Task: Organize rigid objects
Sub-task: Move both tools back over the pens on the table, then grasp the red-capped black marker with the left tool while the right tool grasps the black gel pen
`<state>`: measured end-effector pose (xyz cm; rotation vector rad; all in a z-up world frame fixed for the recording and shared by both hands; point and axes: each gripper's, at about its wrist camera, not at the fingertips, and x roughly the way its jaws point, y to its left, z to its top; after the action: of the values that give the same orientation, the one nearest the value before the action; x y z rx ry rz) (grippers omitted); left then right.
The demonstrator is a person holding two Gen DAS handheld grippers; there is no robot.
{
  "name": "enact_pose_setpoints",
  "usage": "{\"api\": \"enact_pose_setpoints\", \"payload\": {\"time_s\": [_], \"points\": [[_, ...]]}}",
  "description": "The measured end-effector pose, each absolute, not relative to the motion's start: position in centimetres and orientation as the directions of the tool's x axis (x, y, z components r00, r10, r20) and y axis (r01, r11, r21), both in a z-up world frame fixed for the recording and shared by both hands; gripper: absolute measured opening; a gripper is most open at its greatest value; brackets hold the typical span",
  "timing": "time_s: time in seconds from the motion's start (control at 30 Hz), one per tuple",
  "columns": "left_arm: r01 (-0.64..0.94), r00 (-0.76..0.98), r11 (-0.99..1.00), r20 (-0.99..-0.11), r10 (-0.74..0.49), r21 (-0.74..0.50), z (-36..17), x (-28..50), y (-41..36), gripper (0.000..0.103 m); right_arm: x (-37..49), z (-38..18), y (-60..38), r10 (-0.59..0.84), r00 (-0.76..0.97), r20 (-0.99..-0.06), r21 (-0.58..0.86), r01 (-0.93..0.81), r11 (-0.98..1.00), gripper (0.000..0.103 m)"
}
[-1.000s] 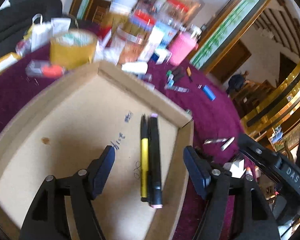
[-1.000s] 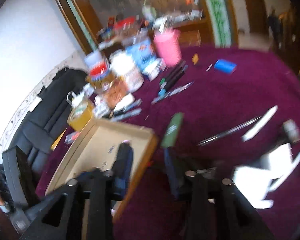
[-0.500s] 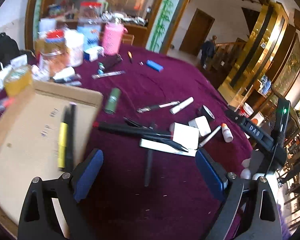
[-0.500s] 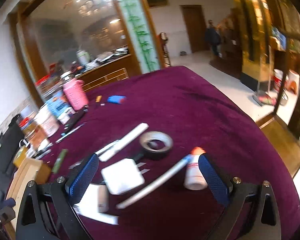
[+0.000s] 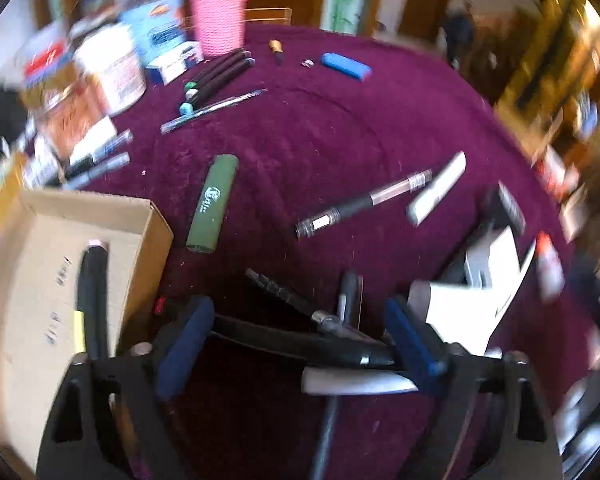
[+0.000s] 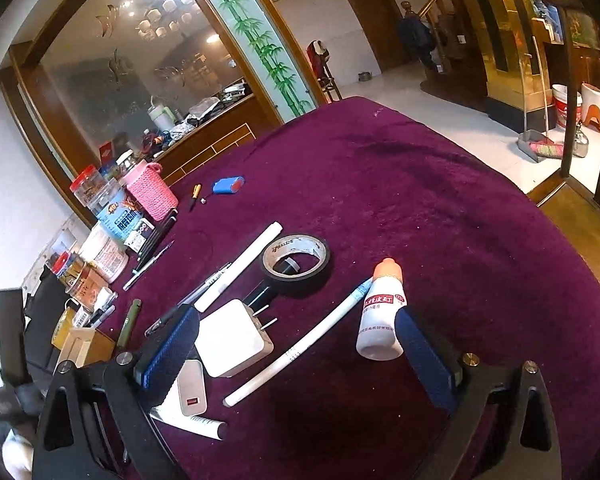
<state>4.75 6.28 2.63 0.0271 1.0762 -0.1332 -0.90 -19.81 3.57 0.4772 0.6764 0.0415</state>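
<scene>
In the left wrist view my left gripper (image 5: 296, 342) hangs low over the purple cloth, its jaws closing. A long black pen (image 5: 300, 346) and a white-handled tool (image 5: 356, 384) lie between the blue pads; no pad visibly presses on them. The cardboard box (image 5: 40, 248) sits at the left with a black and a yellow pen (image 5: 92, 300) inside. My right gripper (image 6: 300, 352) stands wide open over a white charger (image 6: 232, 336), a white pen (image 6: 312, 340) and a white bottle with an orange cap (image 6: 382, 312), gripping none of them.
A green tube (image 5: 214, 204), a silver-black pen (image 5: 364, 204) and a white marker (image 5: 436, 188) lie loose on the cloth. A black tape roll (image 6: 296, 264) sits beyond the charger. A pink basket (image 6: 152, 190), jars and cartons crowd the far left edge.
My left gripper swung right, from above the box to the pens on the cloth, and dropped lower. My right gripper left the box, opened wide and settled over the charger and bottle.
</scene>
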Motion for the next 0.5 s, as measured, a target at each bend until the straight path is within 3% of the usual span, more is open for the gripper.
{"api": "enact_pose_setpoints", "payload": {"time_s": [0.1, 0.2, 0.5], "points": [[0.188, 0.432, 0.98, -0.891, -0.141, -0.065, 2.9, 2.6, 6.6, 0.075, -1.0, 3.3, -20.0, 0.197, 0.777, -0.598, 0.445, 0.117, 0.888, 0.1], [0.254, 0.308, 0.94, -0.902, -0.302, -0.228, 2.3, 0.1, 8.0, 0.062, -1.0, 3.0, -19.9, 0.208, 0.765, -0.61, 0.451, 0.119, 0.884, 0.1], [0.161, 0.43, 0.957, -0.856, -0.288, -0.241, 4.6, -4.3, 11.9, 0.061, -0.7, 2.7, -19.8, 0.2, 0.752, -0.628, 0.437, 0.127, 0.891, 0.1]]}}
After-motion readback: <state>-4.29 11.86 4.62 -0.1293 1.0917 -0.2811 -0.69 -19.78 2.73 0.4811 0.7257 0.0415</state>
